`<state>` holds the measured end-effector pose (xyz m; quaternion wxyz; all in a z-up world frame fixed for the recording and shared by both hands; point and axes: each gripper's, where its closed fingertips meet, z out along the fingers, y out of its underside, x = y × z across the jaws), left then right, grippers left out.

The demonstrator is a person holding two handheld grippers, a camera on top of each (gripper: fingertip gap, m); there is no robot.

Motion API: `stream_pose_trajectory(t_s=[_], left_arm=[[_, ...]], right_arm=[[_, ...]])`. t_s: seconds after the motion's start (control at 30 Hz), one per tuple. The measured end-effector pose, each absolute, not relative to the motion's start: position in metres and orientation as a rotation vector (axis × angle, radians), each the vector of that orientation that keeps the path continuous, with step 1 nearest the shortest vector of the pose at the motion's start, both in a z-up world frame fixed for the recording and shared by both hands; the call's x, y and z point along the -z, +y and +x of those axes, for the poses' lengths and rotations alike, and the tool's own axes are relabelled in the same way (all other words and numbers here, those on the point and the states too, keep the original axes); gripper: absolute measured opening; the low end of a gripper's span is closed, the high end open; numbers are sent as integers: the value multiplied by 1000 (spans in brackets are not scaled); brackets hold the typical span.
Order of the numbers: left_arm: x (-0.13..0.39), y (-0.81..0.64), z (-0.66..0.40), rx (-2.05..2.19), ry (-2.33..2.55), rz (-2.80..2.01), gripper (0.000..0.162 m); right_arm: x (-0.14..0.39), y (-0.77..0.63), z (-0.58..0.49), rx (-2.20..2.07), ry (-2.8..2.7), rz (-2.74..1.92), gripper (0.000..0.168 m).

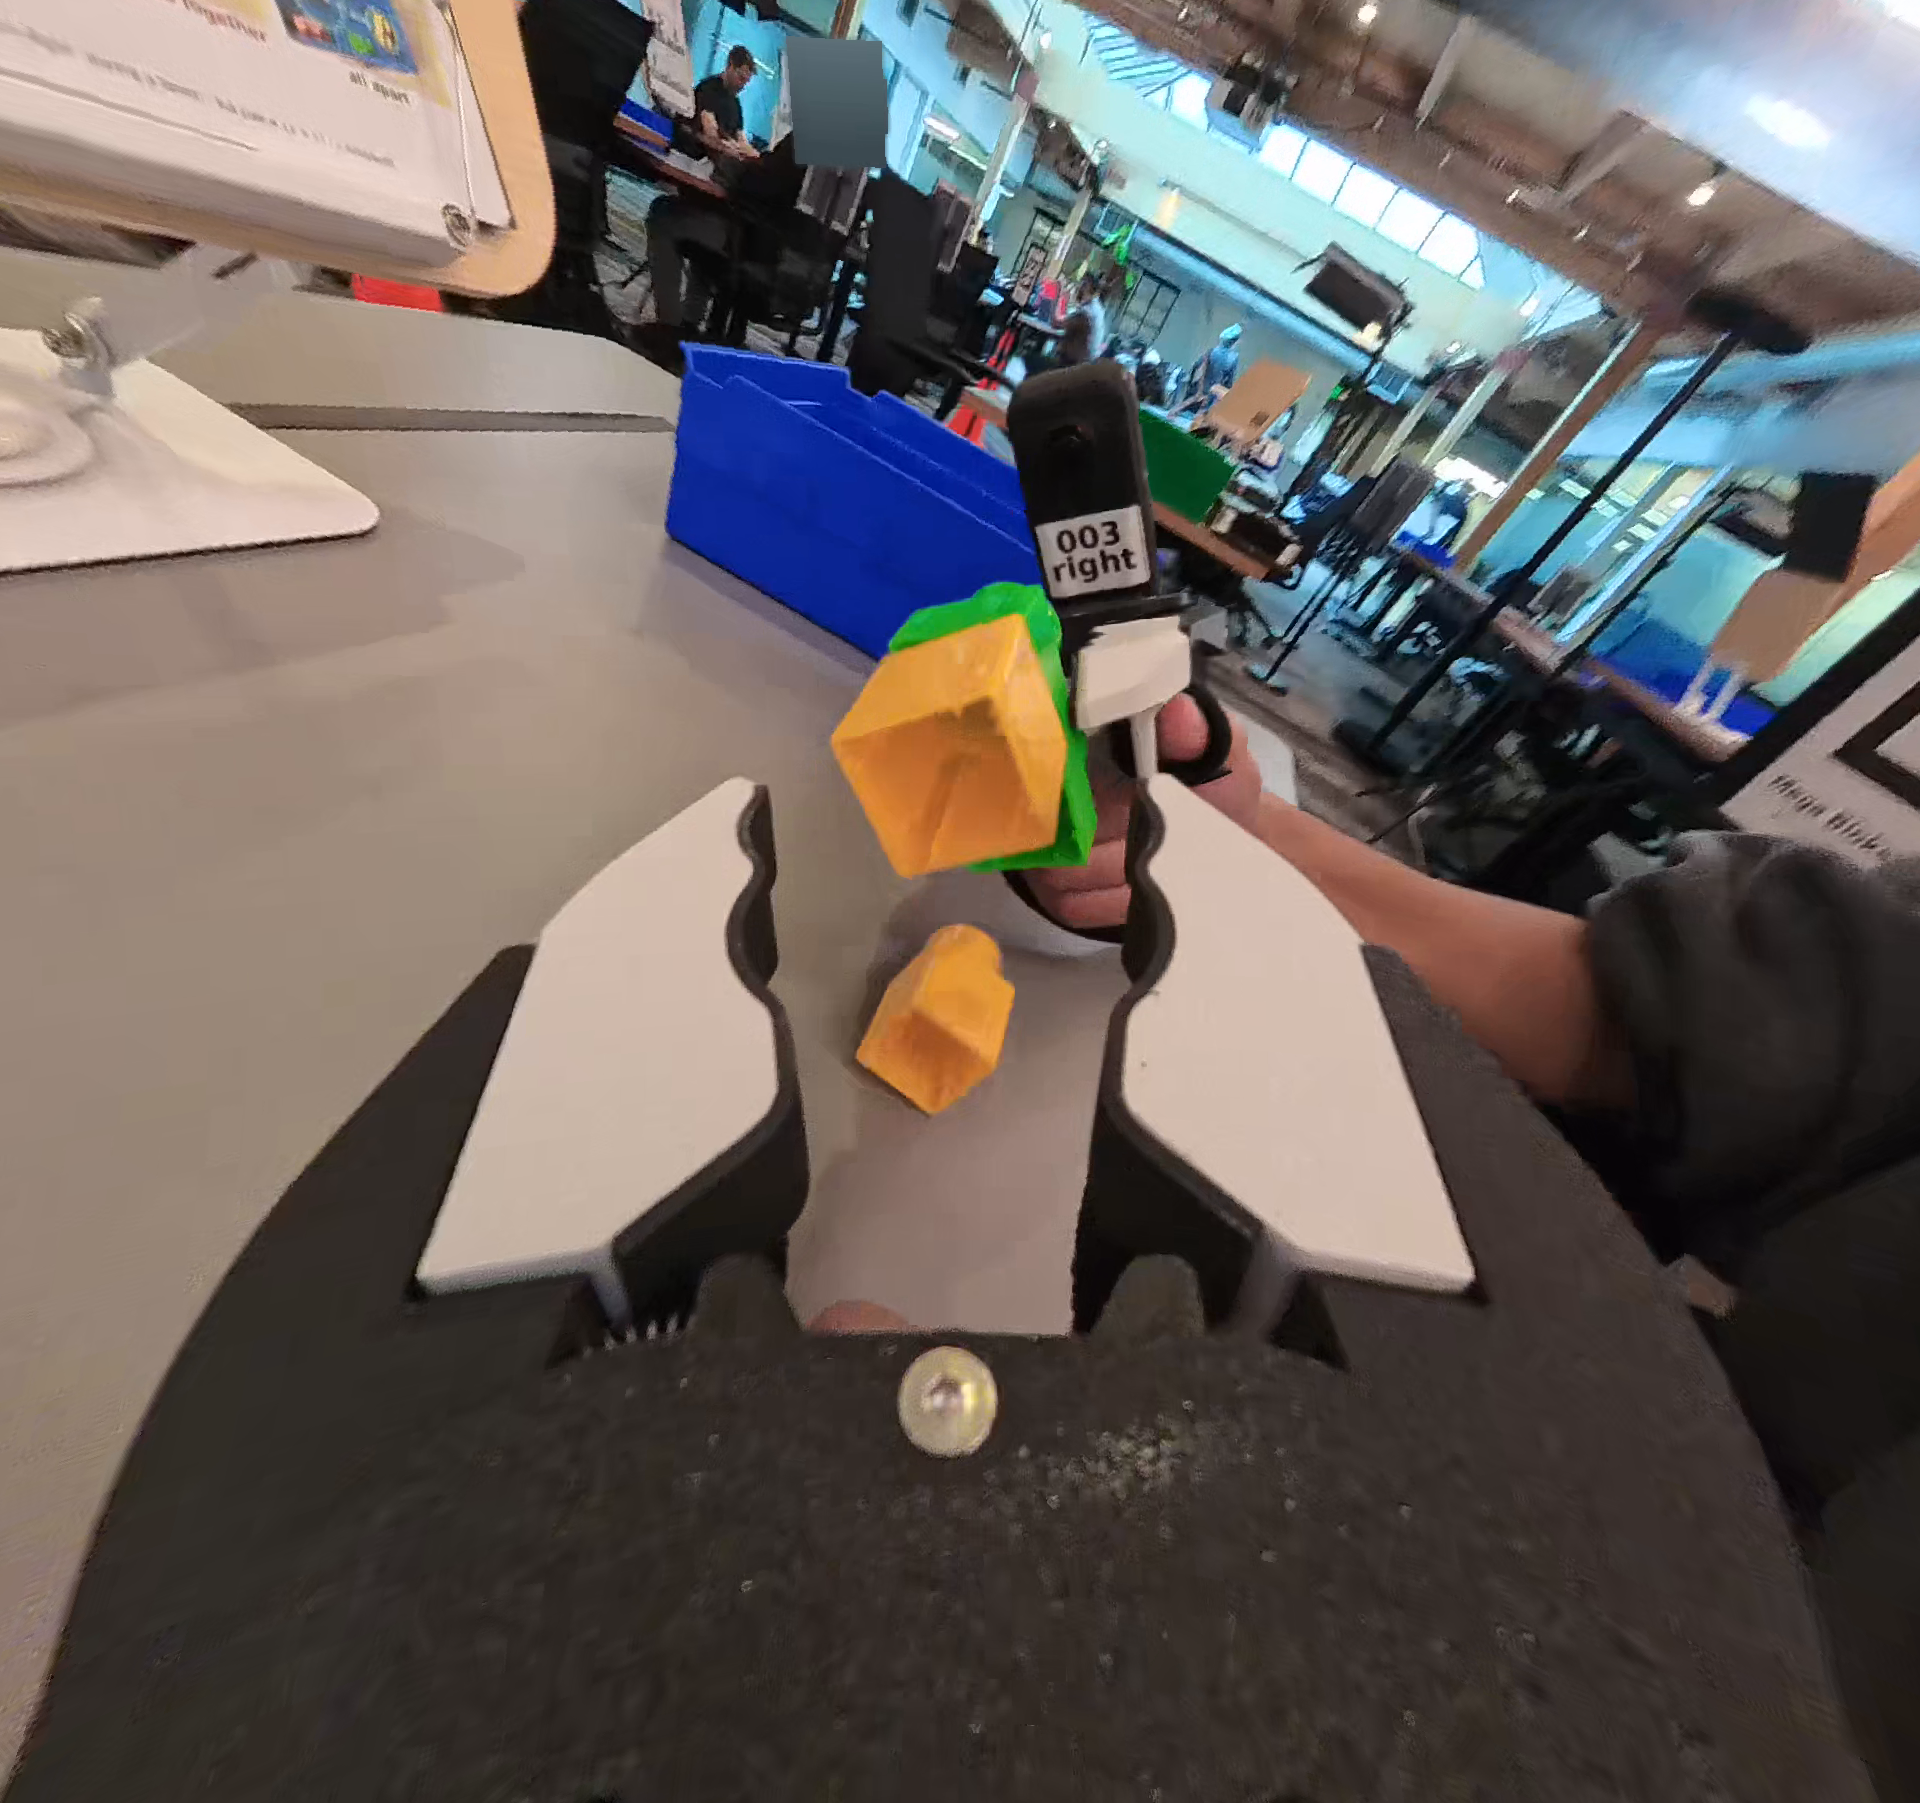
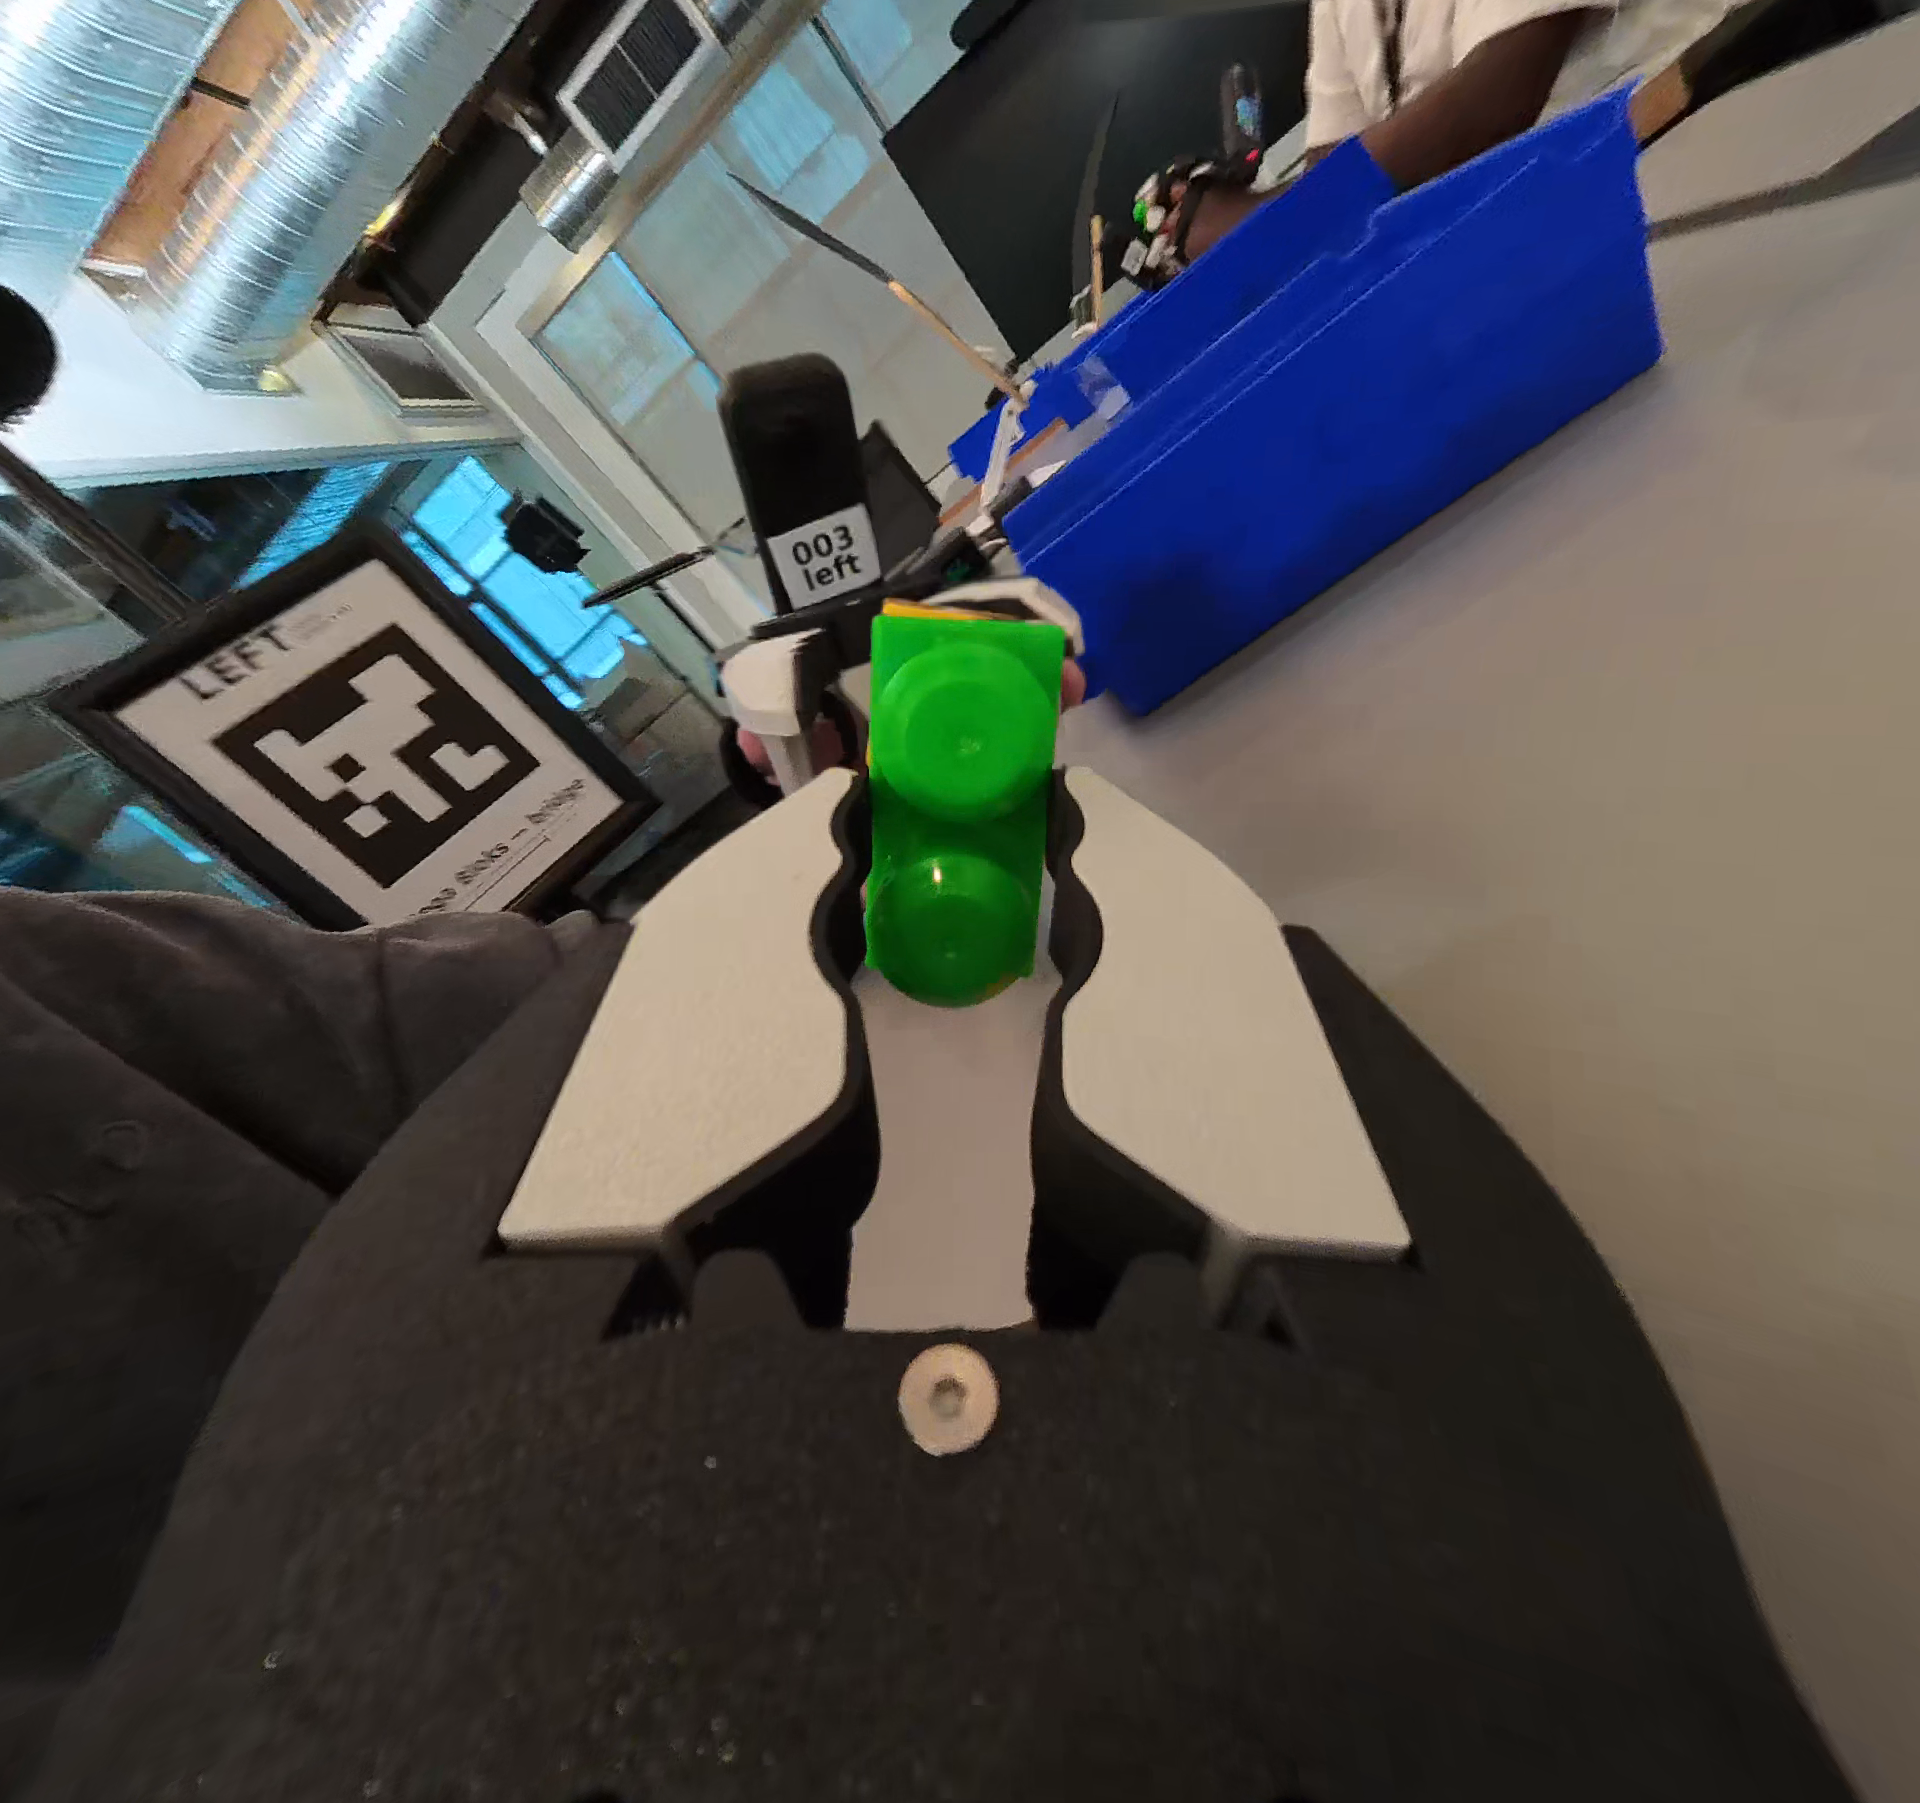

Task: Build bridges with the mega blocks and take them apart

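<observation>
**Right gripper holding green-and-yellow pair; left gripper gaping over a loose yellow block**

Black gripper bodies are filling the bottom of both wrist views, with white fingers reaching forward from them. In the left wrist view, the left gripper (image 1: 951, 932) is standing with its jaws wide apart and holding nothing. Between and just beyond its fingers, a small yellow block (image 1: 938, 1018) is lying tipped on its side on the grey table (image 1: 312, 818), its hollow underside facing the camera. Bare tabletop is spreading out to the left of it, up to a white stand base (image 1: 156, 496) near the left edge. A blue bin (image 1: 831, 496) is sitting farther back, close to the table's far edge.

The right gripper (image 2: 954, 849) is closing its jaws on a green block (image 2: 956, 808), pressing against its two long sides. That block is showing two round studs toward the camera, one above the other. In the left wrist view the same green block is being held off the table with a larger yellow block (image 1: 961, 751) stuck to its underside, its open hollow turned toward the left gripper. This pair is hanging above and beyond the loose yellow block, apart from it.

In the right wrist view the blue bin is lying to the right of the held block, with open grey tabletop stretching right of the gripper. A framed marker sign (image 2: 353, 745) is standing to the left.
</observation>
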<state>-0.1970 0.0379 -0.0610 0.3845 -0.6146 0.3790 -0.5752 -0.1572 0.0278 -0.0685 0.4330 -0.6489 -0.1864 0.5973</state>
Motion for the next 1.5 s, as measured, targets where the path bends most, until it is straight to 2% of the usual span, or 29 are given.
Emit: stream_pose_trajectory(t_s=[0.13, 0.3, 0.77, 1.03, 1.17, 1.5], left_arm=[[57, 37, -194, 1568, 922, -1554, 61], [55, 29, -184, 1597, 967, -1529, 39], [53, 12, -178, 1610, 1104, -1479, 36], [34, 13, -186, 1622, 1063, -1412, 36], [45, 8, -179, 1600, 1102, -1441, 36], [59, 5, -174, 1631, 1147, -1480, 36]], right_arm=[[66, 24, -153, -1366, -525, -1602, 32], [66, 14, -158, -1313, -617, -1600, 32], [72, -5, -163, -1369, -739, -1686, 33], [48, 0, -156, -1456, -608, -1583, 40], [49, -1, -164, -1464, -602, -1568, 35], [68, -4, -164, -1428, -673, -1726, 34]])
